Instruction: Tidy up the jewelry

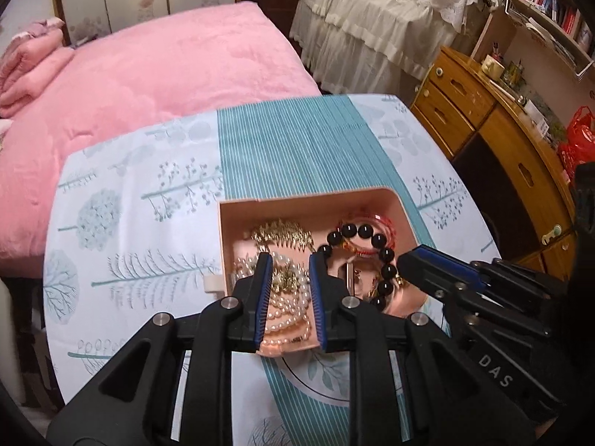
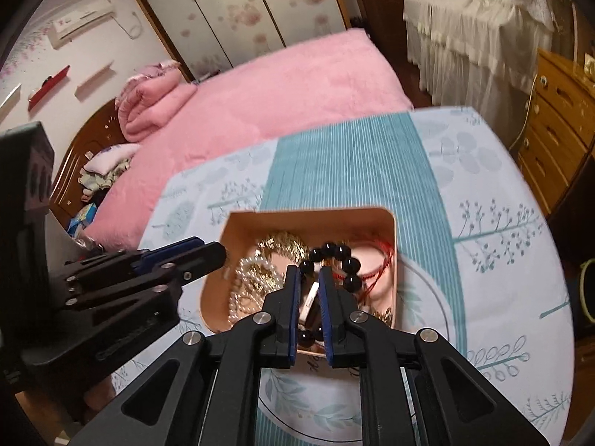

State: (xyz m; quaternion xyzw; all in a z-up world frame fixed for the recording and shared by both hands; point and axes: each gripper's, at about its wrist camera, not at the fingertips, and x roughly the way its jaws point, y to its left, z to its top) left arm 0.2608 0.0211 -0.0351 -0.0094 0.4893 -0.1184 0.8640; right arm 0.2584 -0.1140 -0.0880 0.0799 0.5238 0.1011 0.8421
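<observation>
A pink jewelry box (image 1: 394,204) stands on the table and holds a gold necklace (image 1: 282,236), a pearl strand (image 1: 290,308), a black bead bracelet (image 1: 375,239) and a red string (image 1: 383,223). My left gripper (image 1: 288,264) hovers over the pearls, jaws slightly apart, holding nothing. In the right wrist view the box (image 2: 386,223) shows the black bead bracelet (image 2: 340,256) and gold chains (image 2: 260,271). My right gripper (image 2: 308,273) is over the box, jaws narrowly apart beside the beads and a white piece (image 2: 310,299). Each gripper shows in the other's view.
The table wears a pale leaf-print cloth with a teal striped band (image 1: 297,148). A pink bed (image 1: 148,81) lies behind it. A wooden desk with drawers (image 1: 465,111) stands at right, and a white-draped piece of furniture (image 1: 372,18) at the back.
</observation>
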